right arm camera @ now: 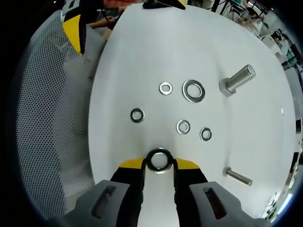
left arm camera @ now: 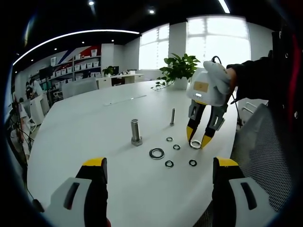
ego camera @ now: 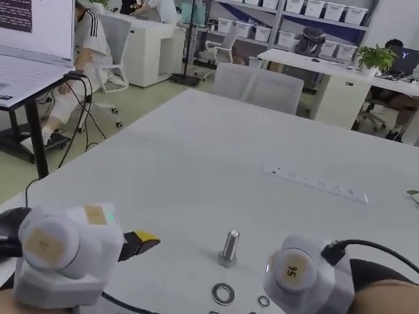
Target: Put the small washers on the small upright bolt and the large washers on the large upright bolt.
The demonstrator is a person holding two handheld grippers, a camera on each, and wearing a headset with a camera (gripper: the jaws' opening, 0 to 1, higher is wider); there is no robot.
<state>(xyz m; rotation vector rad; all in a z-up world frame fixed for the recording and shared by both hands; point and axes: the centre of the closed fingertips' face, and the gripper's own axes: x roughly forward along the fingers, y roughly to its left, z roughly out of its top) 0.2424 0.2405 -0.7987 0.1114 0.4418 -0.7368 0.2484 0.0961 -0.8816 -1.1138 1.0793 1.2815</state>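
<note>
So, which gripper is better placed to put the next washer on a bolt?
Right. The right gripper already has a washer between its jaw tips. The left gripper is open, holds nothing, and sits back from the loose washers.

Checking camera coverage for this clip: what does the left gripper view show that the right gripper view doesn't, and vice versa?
Left gripper view: the right gripper from outside, and the left gripper's open jaws. Right gripper view: the washer close up, clasped between its jaws. Both: large bolt, small bolt, five loose washers.
</note>
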